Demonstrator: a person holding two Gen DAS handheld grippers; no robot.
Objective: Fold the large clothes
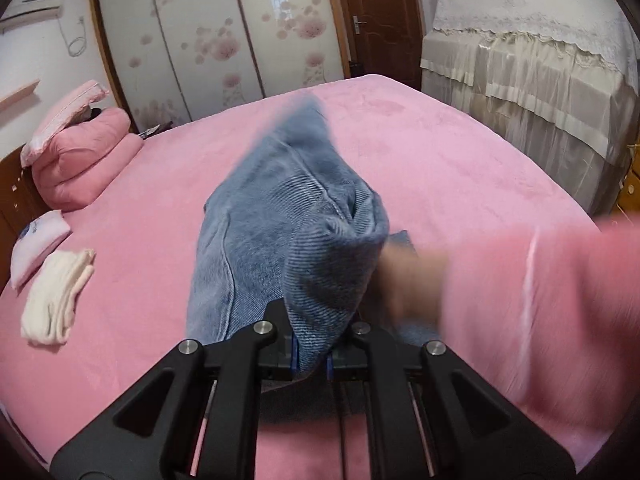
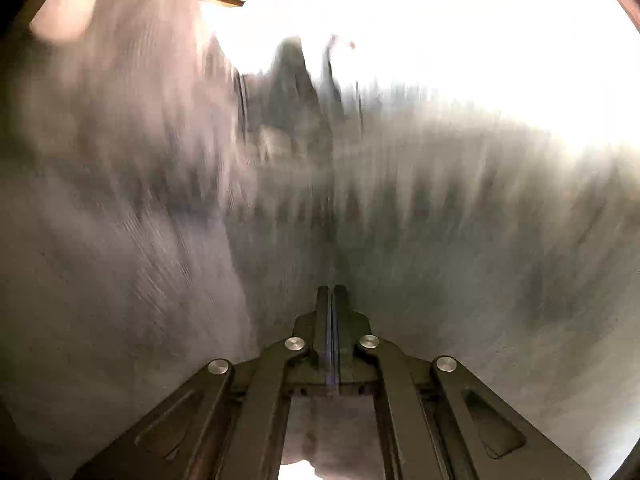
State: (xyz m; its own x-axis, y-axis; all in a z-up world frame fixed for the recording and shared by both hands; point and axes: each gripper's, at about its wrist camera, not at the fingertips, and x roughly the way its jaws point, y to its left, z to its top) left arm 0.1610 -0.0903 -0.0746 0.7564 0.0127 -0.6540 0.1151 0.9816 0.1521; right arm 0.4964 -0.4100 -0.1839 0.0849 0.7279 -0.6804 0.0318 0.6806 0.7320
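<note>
Above pink bed (image 1: 460, 152), left claw (image 1: 310, 354) grips jeans (image 1: 280, 216); right claw (image 2: 331, 300) closed, empty.

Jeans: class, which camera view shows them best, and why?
The left wrist view: the blue jeans hang from the shut left gripper over the pink bed, seams sharp. The right wrist view shows only blurred grey cloth around the shut right gripper.

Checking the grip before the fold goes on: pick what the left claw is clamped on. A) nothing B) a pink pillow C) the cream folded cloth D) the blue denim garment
D: in the left wrist view the left claw is pinched shut on a bunch of the blue denim garment, which is lifted over the pink bed.
</note>
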